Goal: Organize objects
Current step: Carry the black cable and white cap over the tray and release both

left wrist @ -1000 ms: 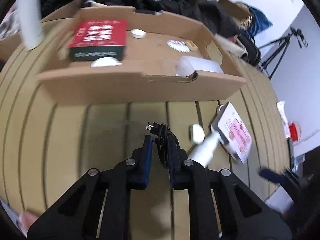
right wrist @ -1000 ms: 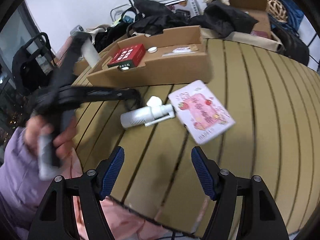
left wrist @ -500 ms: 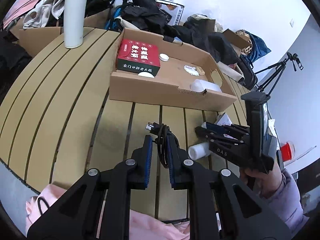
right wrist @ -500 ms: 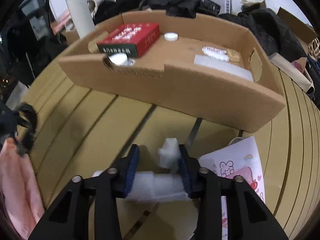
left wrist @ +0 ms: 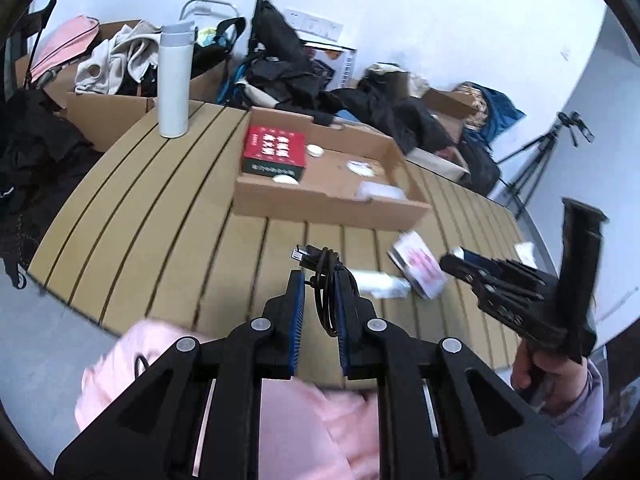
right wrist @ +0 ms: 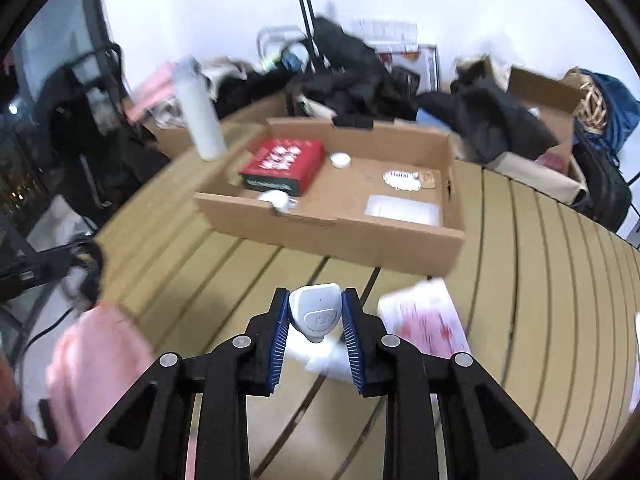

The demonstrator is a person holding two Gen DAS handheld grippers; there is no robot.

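My left gripper [left wrist: 318, 280] is shut on a coiled black cable [left wrist: 325, 276] with a plug end, held above the near edge of the slatted table [left wrist: 168, 216]. My right gripper [right wrist: 315, 304] is shut on a white charger plug [right wrist: 317, 312], lifted above a white tube [right wrist: 328, 358] that lies on the table. The right gripper also shows in the left wrist view [left wrist: 472, 268]. A pink-and-white packet [right wrist: 428, 322] lies right of the tube. An open cardboard box [right wrist: 336, 232] beyond holds a red box [right wrist: 284, 164] and small white items.
A white flask [left wrist: 174, 82] stands at the table's far left. Clothes, bags and cardboard boxes [left wrist: 352, 92] pile up behind the table. A tripod [left wrist: 548, 156] stands at the right. The person's pink sleeve [left wrist: 304, 408] is below the left gripper.
My right gripper closed on the white charger plug and lifted it off the table. Both grippers pulled back and up from the box. The left gripper kept its hold on the cable.
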